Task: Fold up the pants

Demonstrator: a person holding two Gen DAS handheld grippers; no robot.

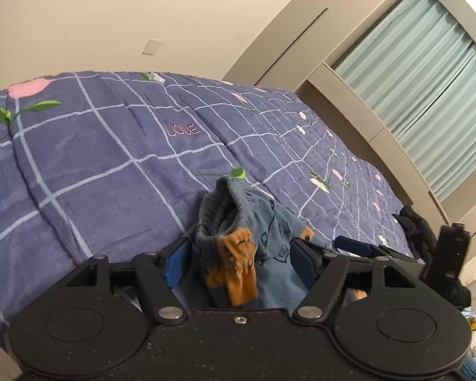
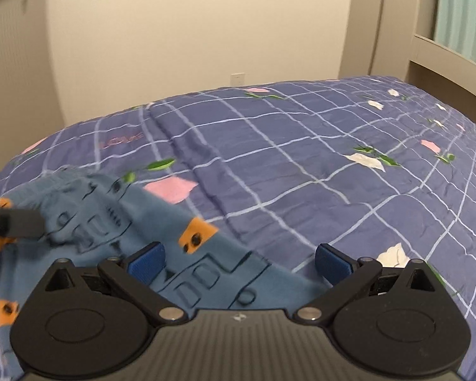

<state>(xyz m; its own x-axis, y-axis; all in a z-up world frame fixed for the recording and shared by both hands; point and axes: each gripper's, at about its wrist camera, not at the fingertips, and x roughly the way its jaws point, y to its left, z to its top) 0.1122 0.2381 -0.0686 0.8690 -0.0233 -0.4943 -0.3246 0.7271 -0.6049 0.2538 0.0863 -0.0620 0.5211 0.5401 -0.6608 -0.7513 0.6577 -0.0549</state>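
The blue pants [image 1: 254, 222] with orange patches and dark line drawings lie bunched on the purple checked bedspread [image 1: 95, 158]. My left gripper [image 1: 238, 254] stands open around the bunched waistband and orange cuff, blue pads on either side, not pressing the cloth. In the right wrist view the pants [image 2: 111, 222] spread from the left edge down to my right gripper [image 2: 238, 263], which is open just above the cloth. The other gripper's black finger [image 2: 19, 222] shows at far left on the pants.
A cream wall and socket [image 2: 238, 80] lie beyond the bed. A window with pale green curtains [image 1: 428, 95] is on the right. A dark garment [image 1: 412, 225] lies on the bed's right side. My right gripper's black body [image 1: 447, 254] shows beside it.
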